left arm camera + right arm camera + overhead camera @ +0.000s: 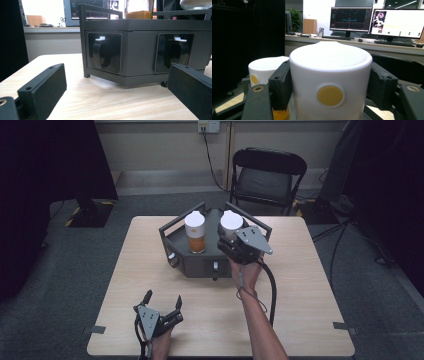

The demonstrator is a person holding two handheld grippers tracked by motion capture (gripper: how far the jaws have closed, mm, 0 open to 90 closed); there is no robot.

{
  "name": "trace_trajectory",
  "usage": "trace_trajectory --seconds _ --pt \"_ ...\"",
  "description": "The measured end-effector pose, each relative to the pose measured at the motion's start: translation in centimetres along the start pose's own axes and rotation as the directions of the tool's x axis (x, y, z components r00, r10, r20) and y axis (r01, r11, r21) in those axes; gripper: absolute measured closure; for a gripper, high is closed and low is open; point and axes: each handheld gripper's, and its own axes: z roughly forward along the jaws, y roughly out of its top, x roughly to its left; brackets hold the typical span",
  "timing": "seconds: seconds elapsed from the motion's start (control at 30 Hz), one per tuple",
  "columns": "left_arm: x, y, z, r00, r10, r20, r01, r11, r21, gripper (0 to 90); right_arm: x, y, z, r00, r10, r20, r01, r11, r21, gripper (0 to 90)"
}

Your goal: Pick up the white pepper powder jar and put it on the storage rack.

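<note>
Right gripper [231, 234] clamped on a white-capped cup [231, 221]; left gripper [162, 301] spread and idle.

The right gripper's jaws pressed both sides of the cup's white cap [330, 75] above the dark tray [200, 265], with a second cup [195, 232], holding orange liquid, just beside its left jaw. The tray's rail crowded close around it. The left gripper sat near the table [310, 285] edge, bare tabletop ahead up to the tray's front wall [140, 50]. The held cup's body was hidden below the cap.

Plenty of bare tabletop [300, 290] all around the grey rack [200, 262] for me; its raised rails and the neighbouring orange jar [195, 232] crowd things up top.
</note>
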Motion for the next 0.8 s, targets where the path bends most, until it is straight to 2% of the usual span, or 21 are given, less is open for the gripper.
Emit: trace_trajectory --seconds 0.17,0.27,0.5,0.57,0.8 --pt "0.0 0.0 0.0 1.0000 0.000 0.000 0.000 1.0000 0.000 1.7 0.0 0.2 1.2 1.0000 -0.002 -0.002 0.002 1.000 0.018 30.1" --pt "0.0 0.0 0.0 1.0000 0.000 0.001 0.000 1.0000 0.001 1.8 -0.2 0.4 1.9 0.9998 0.020 -0.010 -0.019 1.000 0.025 30.0" --pt "0.0 0.0 0.0 1.0000 0.000 0.002 0.000 1.0000 0.001 1.8 -0.3 0.3 3.3 0.9992 0.038 -0.008 -0.038 0.998 0.048 30.0" --pt "0.0 0.0 0.0 1.0000 0.001 0.002 -0.001 1.0000 0.001 1.8 -0.4 0.0 3.5 0.9984 0.054 -0.016 -0.054 0.997 0.047 30.0" --pt "0.0 0.0 0.0 1.0000 0.000 0.002 0.000 1.0000 0.000 1.7 -0.4 -0.6 4.4 0.9986 0.052 -0.011 -0.051 0.996 0.074 30.0"
